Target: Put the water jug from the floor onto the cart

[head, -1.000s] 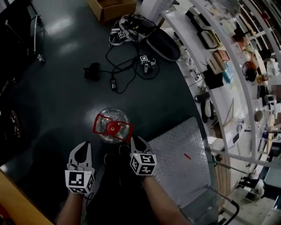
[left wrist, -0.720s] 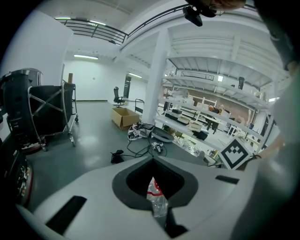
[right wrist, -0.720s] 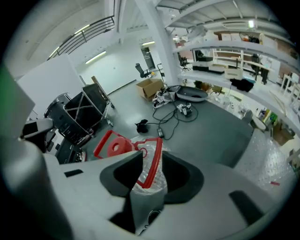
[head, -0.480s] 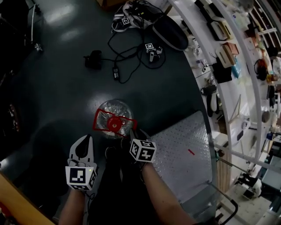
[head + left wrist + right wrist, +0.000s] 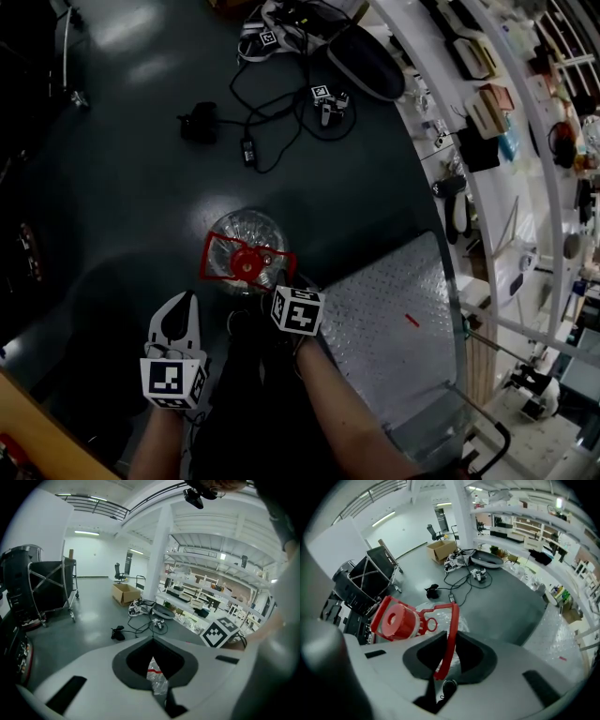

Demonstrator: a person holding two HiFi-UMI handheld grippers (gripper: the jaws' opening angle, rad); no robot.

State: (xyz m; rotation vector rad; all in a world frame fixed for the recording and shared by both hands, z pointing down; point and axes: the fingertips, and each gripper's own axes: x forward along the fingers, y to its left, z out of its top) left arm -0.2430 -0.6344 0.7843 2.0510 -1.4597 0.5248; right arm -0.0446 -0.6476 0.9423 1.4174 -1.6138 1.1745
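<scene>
The water jug [image 5: 240, 234] stands on the dark floor, clear, with a red cap [image 5: 247, 266] and a red carry handle [image 5: 283, 259]. My right gripper [image 5: 284, 285] is at the handle's near right side. In the right gripper view the handle's red bar [image 5: 449, 634] runs down between the jaws, which have just been closing and now pinch its lower end. My left gripper [image 5: 179, 300] hangs shut to the jug's near left, apart from it; through its narrow slit I see a strip of the jug [image 5: 158, 680]. The cart's diamond-plate deck [image 5: 384, 328] lies right of the jug.
Cables, a black adapter [image 5: 199, 122] and a marker-tagged device [image 5: 328, 99] lie on the floor beyond the jug. Loaded shelves [image 5: 487, 112] curve along the right. A folded black trolley [image 5: 370, 581] and a cardboard box [image 5: 443, 550] stand farther off.
My right gripper has moved forward from beside the jug onto the right end of its red handle. The left gripper has sunk a little and stays shut.
</scene>
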